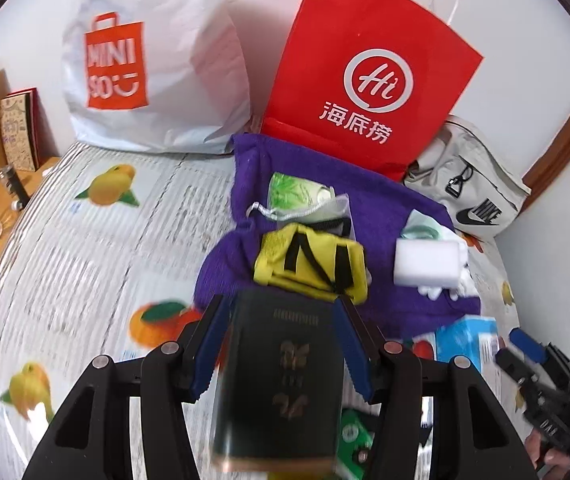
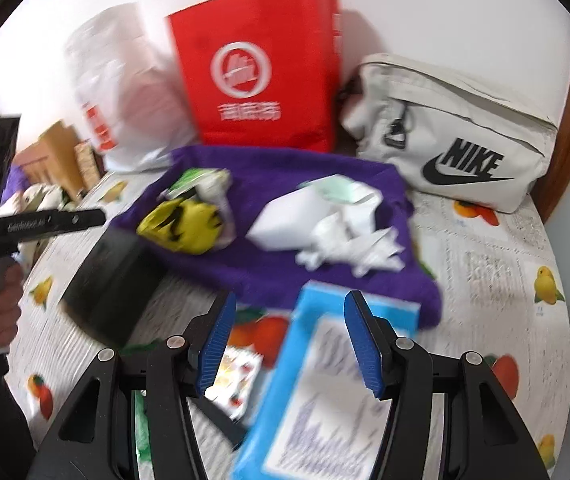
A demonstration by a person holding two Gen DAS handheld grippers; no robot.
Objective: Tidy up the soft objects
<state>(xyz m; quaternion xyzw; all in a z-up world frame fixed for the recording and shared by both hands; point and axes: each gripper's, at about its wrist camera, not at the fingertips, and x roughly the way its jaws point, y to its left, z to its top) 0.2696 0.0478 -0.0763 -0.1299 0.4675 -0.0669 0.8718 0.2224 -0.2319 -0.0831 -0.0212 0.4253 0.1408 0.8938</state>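
Note:
My left gripper (image 1: 281, 320) is shut on a dark rectangular pack (image 1: 281, 372) with gold markings, held above the table; it also shows in the right wrist view (image 2: 111, 284). A purple cloth (image 1: 385, 216) lies ahead, carrying a yellow-and-black fabric piece (image 1: 313, 264), a green-patterned pouch (image 1: 297, 196), a white sponge block (image 1: 425, 264) and crumpled white paper (image 2: 349, 240). My right gripper (image 2: 289, 320) is open, just over a light blue pack (image 2: 325, 392) lying on the table.
A white Miniso bag (image 1: 145, 60), a red paper bag (image 1: 369, 68) and a beige Nike pouch (image 2: 457, 136) stand along the back wall. The table has a fruit-print cover (image 1: 85, 240). Books and small items sit at the far left (image 1: 13, 132).

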